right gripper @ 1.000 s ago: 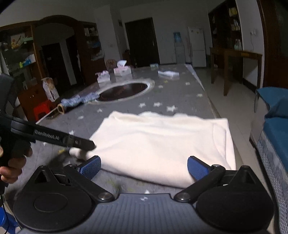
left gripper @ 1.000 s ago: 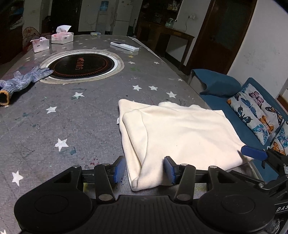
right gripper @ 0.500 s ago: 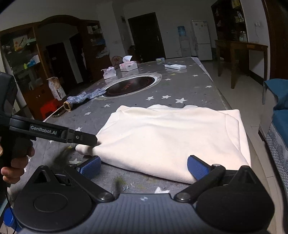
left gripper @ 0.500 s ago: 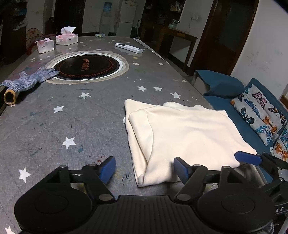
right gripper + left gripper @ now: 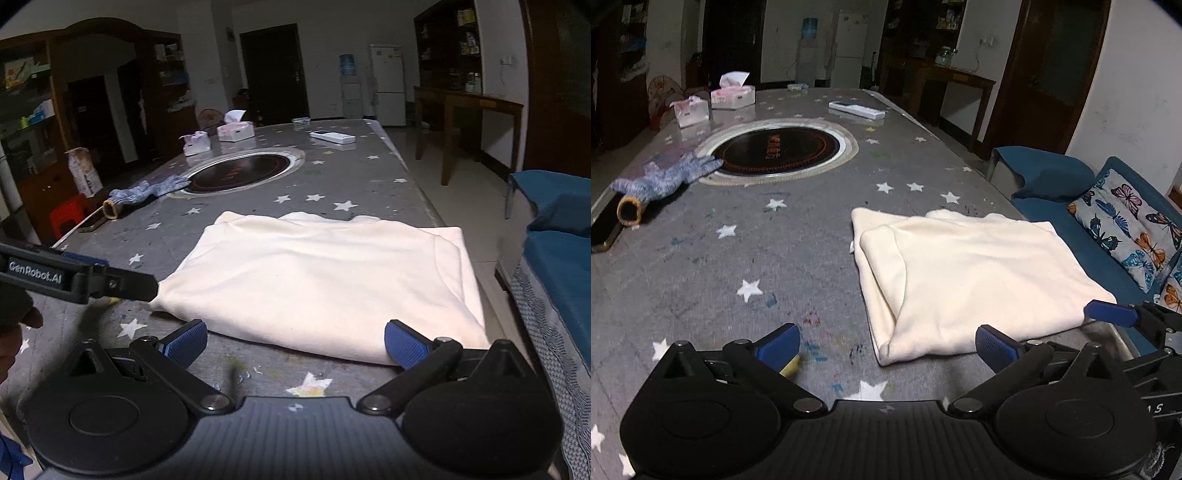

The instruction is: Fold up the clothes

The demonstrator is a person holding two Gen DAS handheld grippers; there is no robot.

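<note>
While the cream folded cloth garment (image 5: pixel 964 280) is lying flat, left gripper (image 5: pixel 886 345) and right gripper (image 5: pixel 295 339) are hovering agape, empty; next likely regrasping near corners.

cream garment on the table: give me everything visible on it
The cream garment looks like soft, thick knit or fleece, plain with no print visible. It lies flat on the star-patterned table, folded into a rough rectangle with layered edges along its left side. Neither the left gripper nor the right gripper holds it; both are open at its near edge.
</note>
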